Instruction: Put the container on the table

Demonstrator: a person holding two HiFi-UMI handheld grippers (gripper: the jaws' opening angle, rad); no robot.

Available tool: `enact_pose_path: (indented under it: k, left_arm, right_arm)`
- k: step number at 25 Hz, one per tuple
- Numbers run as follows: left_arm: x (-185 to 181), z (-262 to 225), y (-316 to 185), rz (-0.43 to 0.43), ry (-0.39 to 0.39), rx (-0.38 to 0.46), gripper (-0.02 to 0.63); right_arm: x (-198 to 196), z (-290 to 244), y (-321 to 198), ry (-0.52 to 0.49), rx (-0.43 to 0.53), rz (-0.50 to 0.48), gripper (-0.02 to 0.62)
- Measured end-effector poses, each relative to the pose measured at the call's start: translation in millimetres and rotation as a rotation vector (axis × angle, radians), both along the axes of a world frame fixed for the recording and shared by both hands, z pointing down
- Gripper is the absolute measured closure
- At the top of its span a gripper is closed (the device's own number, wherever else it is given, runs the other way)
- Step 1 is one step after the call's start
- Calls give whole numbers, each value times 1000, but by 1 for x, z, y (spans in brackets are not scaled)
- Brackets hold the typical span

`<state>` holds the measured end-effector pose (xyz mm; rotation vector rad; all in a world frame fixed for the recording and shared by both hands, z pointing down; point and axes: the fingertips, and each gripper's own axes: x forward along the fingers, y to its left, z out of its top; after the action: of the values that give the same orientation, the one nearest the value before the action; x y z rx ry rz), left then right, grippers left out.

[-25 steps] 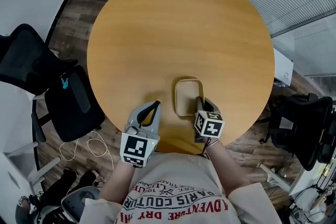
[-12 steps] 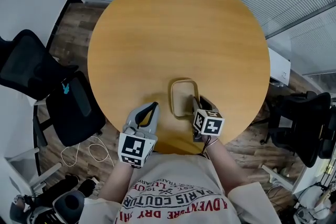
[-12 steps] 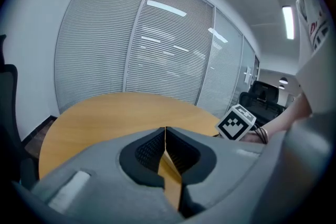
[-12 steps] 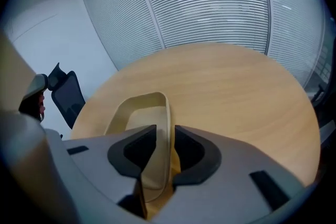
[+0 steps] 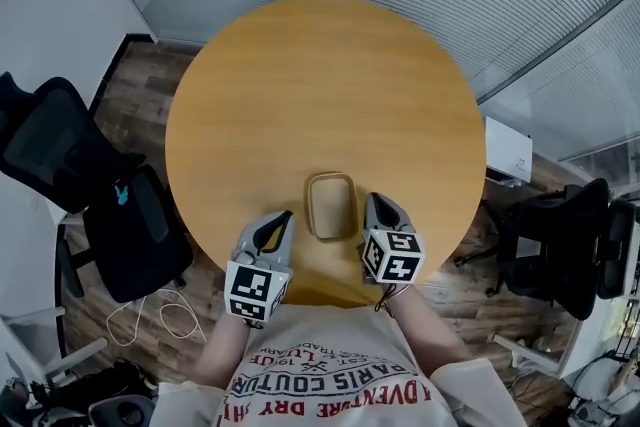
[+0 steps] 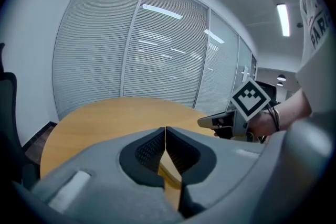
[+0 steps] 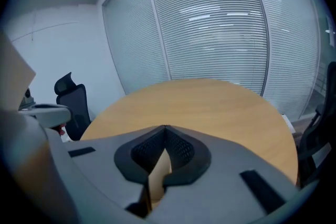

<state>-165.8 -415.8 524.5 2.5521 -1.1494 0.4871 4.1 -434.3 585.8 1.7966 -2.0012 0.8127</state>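
— Beige container (image 5: 331, 206): is it down yet?

— It is, as far as I can judge from the head view. It sits flat on the round wooden table (image 5: 320, 85), towards the edge nearest me, between my two grippers and touching neither.

— A second ago your right one was on its rim.

— Yes, and that's the change. I have let go. The right gripper (image 5: 374, 203) has come up and now hangs just to the container's right. Its jaws have just been closing again. In the right gripper view the tips meet with nothing between them, and past them I see only tabletop.

— And the left?

— The left gripper (image 5: 283, 218) is closed too, tip against tip and empty. It hangs just left of the container, on the side where it has stayed all along, and has no hold on anything.

— So what does that mean for the job?

— I read it as done. The container stands by itself, open side up and clear of the table's edge, and nothing of mine bears on it. If anything remains, it is to draw both hands back towards me without brushing it, since both tips are close to its sides.
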Motion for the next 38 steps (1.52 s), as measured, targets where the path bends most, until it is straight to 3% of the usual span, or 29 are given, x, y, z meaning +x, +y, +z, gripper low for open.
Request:
enact_pose_path:
  k: [8,13,18,21,24,29,38]
  left_arm:
    - [12,-50,-3,-17,28,132,594]
    - [22,-80,0,-11,51,207,594]
    - [33,-116,10,18,100,272,594]
    - [36,-137,19,26,138,307,594]
    - [39,-146,24,27,118,348,594]
    - [48,-145,34,46,106,346,594]
    - [48,-149,45,18,98,365,594]
  right_arm:
    - [0,-101,12,-23,275,-80,586]
    - [2,-158,29,32,465,-126,586]
    - [7,-197,49,-14,607,-155,586]
    - [11,-207,58,0,640,-165,586]
    - [15,-207,62,23,639,-176,586]
    - [21,-199,67,-3,579,-159,586]
    - [20,-194,74,7,563,-187,588]
